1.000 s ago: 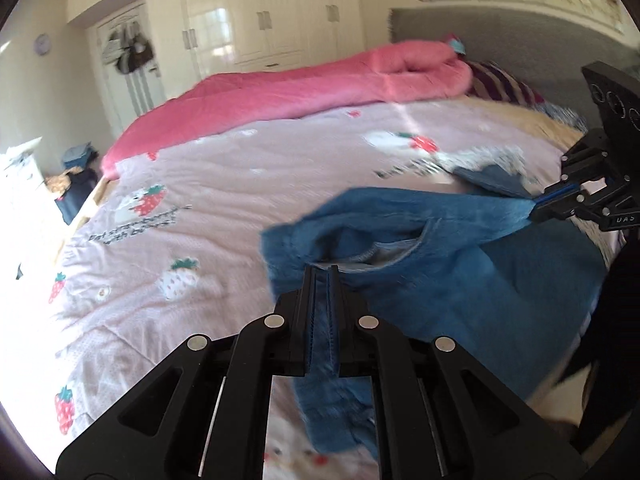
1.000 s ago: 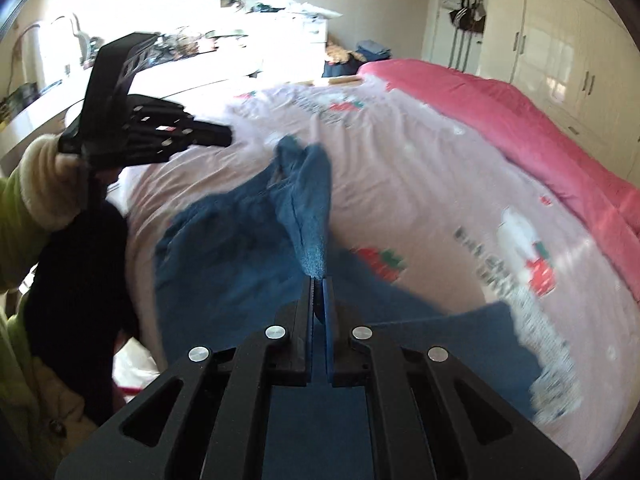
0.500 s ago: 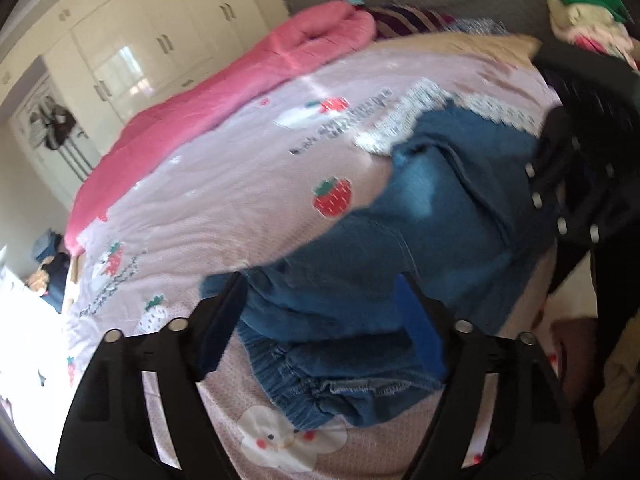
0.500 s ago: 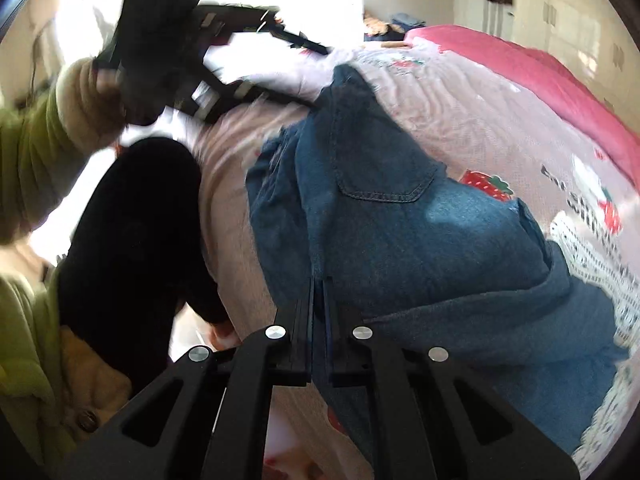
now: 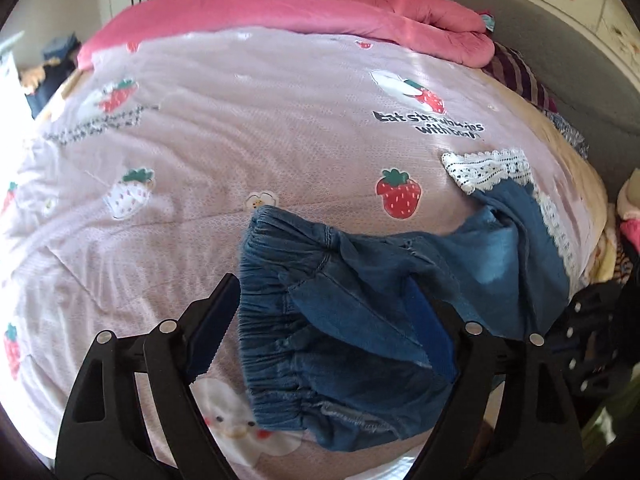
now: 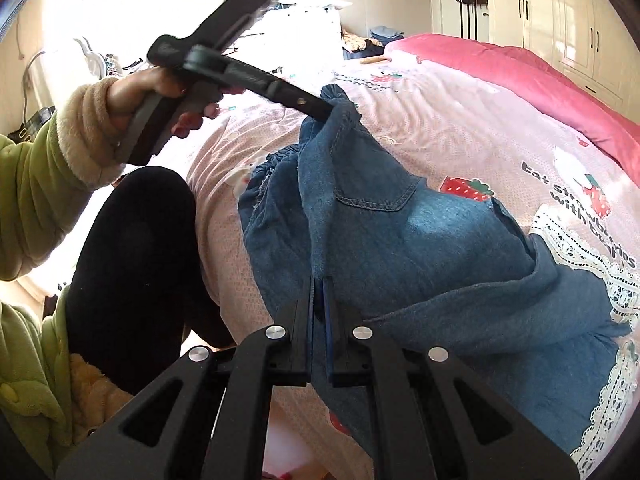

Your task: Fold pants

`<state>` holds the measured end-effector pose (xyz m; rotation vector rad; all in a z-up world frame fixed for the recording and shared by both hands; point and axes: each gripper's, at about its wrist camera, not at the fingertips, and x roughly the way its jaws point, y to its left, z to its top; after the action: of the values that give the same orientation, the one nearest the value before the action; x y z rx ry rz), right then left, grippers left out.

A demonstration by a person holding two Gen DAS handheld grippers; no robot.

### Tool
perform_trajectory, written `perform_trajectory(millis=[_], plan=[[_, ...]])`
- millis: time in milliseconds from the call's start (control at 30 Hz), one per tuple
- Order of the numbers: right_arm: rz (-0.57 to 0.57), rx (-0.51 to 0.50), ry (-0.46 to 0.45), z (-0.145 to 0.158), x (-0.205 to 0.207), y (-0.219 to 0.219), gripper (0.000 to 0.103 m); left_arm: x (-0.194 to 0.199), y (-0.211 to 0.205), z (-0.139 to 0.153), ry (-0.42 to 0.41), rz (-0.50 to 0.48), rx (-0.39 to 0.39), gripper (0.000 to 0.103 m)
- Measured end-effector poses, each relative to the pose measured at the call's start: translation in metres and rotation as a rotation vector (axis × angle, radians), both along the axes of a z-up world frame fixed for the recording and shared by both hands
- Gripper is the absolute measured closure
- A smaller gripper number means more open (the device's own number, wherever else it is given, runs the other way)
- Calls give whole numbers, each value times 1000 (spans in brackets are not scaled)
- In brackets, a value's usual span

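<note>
Blue denim pants (image 5: 360, 300) lie crumpled near the front edge of the bed, elastic waistband toward the left wrist camera. My left gripper (image 5: 322, 282) hovers over that waistband with its jaws spread wide; the denim lies between the fingers and the pads do not press on it. In the right wrist view a hand holds the left gripper (image 6: 316, 106) with its tip at a raised corner of the waistband. My right gripper (image 6: 321, 280) is shut on a fold of the pants (image 6: 400, 248), which stretches away from its jaws.
The bed has a pale pink strawberry-print sheet (image 5: 240, 140). A pink quilt (image 5: 320, 4) lies along its far side, and a white lace-edged cloth (image 5: 484, 164) lies beyond the pants. The person's black-clad knee (image 6: 132, 248) and green sleeve (image 6: 28, 200) are at the bed's near edge.
The left gripper has let go of the waistband and opened wide. The pants have dropped from being stretched in the air onto the bed. The right gripper keeps its hold.
</note>
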<state>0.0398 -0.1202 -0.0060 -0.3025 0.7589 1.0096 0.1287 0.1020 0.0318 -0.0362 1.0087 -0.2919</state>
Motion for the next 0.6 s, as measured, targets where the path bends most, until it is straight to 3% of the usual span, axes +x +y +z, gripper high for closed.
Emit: perform_trajectory(millis=[67, 167, 433, 600], plan=[[1, 0, -3, 0, 0, 0, 100, 10, 4, -6, 54, 20, -79, 74], [0, 3, -7, 0, -1, 0, 99, 18, 7, -15, 95, 25, -173, 99], [24, -20, -19, -4, -6, 2, 99, -36, 24, -9, 50, 50, -186, 100], [37, -92, 28, -23, -4, 14, 99, -60, 33, -38, 150, 102, -148, 100]])
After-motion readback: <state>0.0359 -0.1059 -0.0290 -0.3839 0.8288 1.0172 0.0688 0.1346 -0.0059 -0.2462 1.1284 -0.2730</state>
